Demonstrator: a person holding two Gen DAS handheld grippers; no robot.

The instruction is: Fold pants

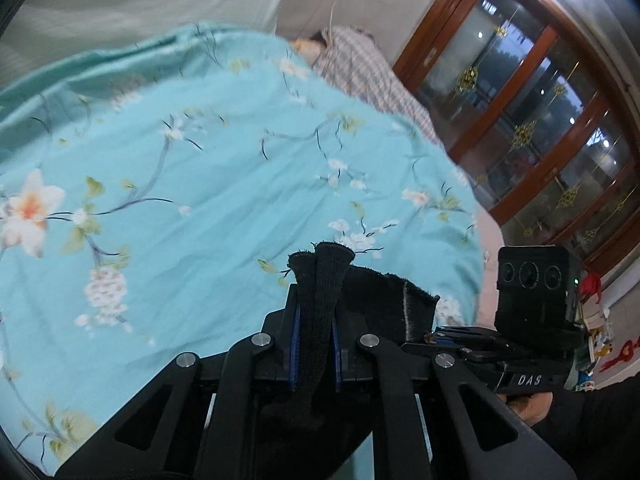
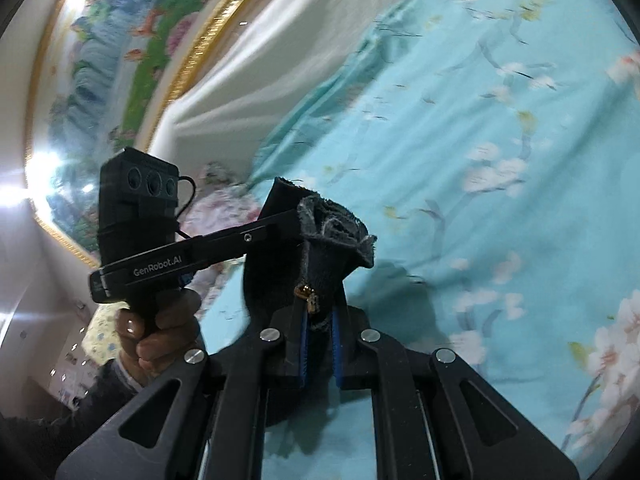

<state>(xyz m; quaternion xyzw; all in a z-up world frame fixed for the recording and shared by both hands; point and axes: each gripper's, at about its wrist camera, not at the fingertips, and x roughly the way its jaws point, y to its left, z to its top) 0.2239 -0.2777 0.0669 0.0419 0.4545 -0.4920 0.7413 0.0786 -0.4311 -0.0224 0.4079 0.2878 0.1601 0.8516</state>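
The black pants [image 1: 320,280] are held up above a bed between both grippers. My left gripper [image 1: 314,320] is shut on a bunched edge of the black fabric, which sticks out past the fingertips. My right gripper [image 2: 318,320] is shut on the pants [image 2: 332,236] at the waist, with a brass zipper pull [image 2: 306,294] showing between the blue pads. The right gripper also shows at the right of the left wrist view [image 1: 432,336], and the left gripper shows at the left of the right wrist view [image 2: 280,224]. Most of the pants hang below, hidden.
A turquoise floral bedspread [image 1: 208,152] lies under both grippers. A plaid blanket [image 1: 360,68] lies at the far end. Wooden glass doors [image 1: 532,112] stand to the right. A white headboard [image 2: 256,64] and a framed painting [image 2: 112,60] are on the other side.
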